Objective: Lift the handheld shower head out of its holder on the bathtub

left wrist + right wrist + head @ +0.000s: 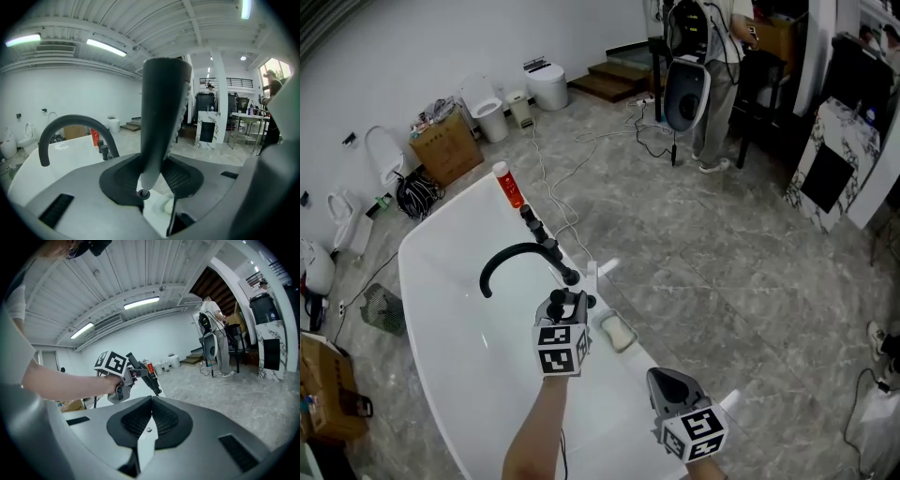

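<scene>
**Left gripper view: shower head clamped, lift-out in hand**

In the left gripper view, the left gripper (pixel 152 180) has its jaws set fairly wide and pressed on the lower handle of the shower head (pixel 164 108). The head stands upright between the jaws, with its tapered end and fitting below the pads. The right gripper view shows the right gripper (pixel 151 400) with jaws together and nothing between them. It hangs nearest the person, close to the rim of the tub (pixel 441 319), and takes no part in the grip.

In the head view, the shower head sits in the left gripper above the rim, just beside the near end of a row of black knobs (pixel 546 242). A pale block (pixel 618 332) lies on the rim close by. Farther along stands the arched faucet (pixel 511 255), and at the far end a red bottle (pixel 508 186).

Step in hand, as judged: the lift-out. The shower head appears clear of the rim. The holder itself cannot be picked out, so full clearance is not confirmed.

Next move, as judged: hold clamp pressure and carry the head straight up and away from the knobs and faucet, without tilting it. No hose is visible, but allow for drag from one at the lower fitting.
</scene>
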Available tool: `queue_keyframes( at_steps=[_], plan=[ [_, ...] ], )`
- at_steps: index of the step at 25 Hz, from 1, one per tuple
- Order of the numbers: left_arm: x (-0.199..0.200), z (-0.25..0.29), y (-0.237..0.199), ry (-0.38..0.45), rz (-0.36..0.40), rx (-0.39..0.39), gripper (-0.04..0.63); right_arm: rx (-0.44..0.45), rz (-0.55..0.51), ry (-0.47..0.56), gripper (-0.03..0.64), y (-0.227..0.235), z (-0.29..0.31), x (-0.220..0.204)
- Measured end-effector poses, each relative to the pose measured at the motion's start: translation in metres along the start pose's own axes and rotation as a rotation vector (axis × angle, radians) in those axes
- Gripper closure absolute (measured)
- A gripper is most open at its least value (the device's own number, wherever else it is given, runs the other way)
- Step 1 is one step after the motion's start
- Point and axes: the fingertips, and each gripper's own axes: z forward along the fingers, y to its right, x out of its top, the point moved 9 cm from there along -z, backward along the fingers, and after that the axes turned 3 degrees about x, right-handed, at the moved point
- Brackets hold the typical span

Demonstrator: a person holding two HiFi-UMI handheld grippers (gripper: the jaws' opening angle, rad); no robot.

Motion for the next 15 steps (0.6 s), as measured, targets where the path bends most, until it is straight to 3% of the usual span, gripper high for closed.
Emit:
queue_keyframes(
  at_steps=[15],
  plan=[
    [0.075,-0.100,0.012,0.078,0.026,-0.009,0.443,0.009,-0.050,0.050,0.609,-0.065,-0.056,0.054]
  ],
)
